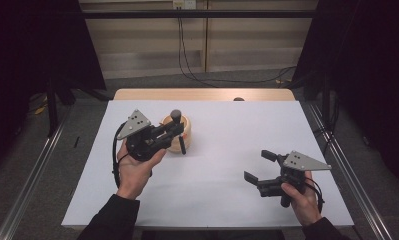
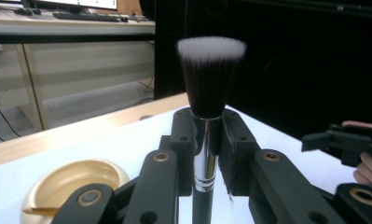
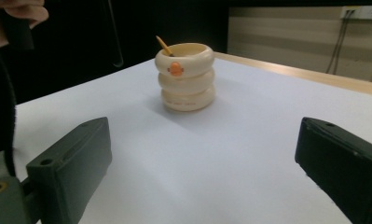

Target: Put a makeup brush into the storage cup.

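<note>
My left gripper (image 1: 176, 134) is shut on a makeup brush (image 1: 177, 125) and holds it upright just in front of a cream holder (image 1: 187, 131). In the left gripper view the jaws of this gripper (image 2: 206, 140) clamp the silver ferrule, with the dark, white-tipped bristles of the brush (image 2: 210, 74) above them and the holder's rim (image 2: 72, 179) at lower left. My right gripper (image 1: 258, 165) hovers open at the table's front right. Across the gap of the open right gripper (image 3: 202, 158) stands the three-ringed holder (image 3: 186, 77), with an orange stick (image 3: 164, 45) leaning inside it.
A white sheet (image 1: 212, 190) covers the table, with a wooden strip (image 1: 202, 94) along the far edge and a small dark object (image 1: 238, 99) on it. Metal rails and dark curtains flank both sides. Cables hang down the back wall.
</note>
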A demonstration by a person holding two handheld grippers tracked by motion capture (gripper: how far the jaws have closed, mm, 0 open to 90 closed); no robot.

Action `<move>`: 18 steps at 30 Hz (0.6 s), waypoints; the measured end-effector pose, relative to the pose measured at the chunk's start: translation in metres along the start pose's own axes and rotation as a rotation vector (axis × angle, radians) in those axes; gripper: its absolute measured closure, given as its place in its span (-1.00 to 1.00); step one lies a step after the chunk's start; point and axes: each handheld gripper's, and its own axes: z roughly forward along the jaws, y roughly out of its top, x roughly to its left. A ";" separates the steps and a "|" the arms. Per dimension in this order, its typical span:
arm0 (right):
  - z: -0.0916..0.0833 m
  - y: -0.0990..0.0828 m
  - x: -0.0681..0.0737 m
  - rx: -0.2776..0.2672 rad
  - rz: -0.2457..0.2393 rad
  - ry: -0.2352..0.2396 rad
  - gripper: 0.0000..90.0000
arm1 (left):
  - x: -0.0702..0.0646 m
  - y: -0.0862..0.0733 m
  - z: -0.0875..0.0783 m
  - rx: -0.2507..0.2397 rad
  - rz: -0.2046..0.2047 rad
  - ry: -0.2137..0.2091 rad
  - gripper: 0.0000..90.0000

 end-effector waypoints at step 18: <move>-0.021 -0.011 -0.005 -0.027 -0.014 -0.082 -0.93 | 0.021 0.017 0.007 -0.006 0.010 0.057 0.72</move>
